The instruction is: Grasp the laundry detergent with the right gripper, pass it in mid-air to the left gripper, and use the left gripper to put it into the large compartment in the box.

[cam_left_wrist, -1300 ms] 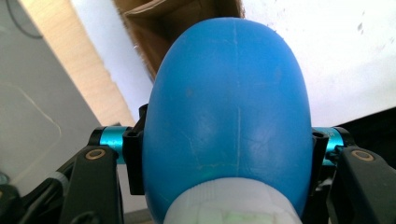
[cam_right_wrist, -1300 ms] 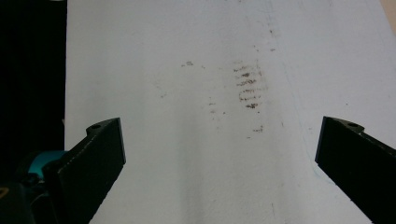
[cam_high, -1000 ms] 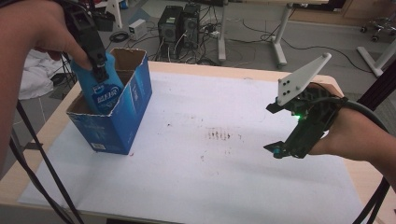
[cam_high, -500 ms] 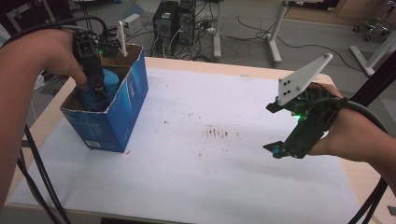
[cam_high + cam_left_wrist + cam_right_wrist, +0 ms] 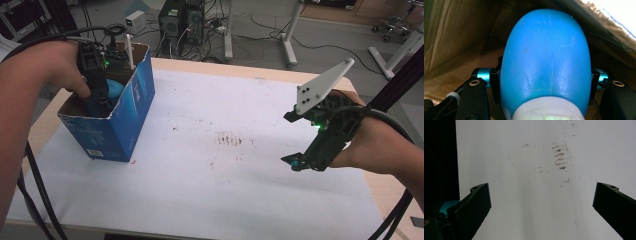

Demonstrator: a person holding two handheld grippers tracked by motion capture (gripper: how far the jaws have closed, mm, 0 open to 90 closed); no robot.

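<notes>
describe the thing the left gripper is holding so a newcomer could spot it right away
Start at the open blue cardboard box at the table's left end. The left gripper reaches down inside it, jaws clamped on a rounded blue plastic bottle. Its glossy sky-blue body and white cap stand out against the brown cardboard interior.

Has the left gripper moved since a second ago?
Yes. The left gripper went down into the blue box, carrying the blue bottle below the rim.
</notes>
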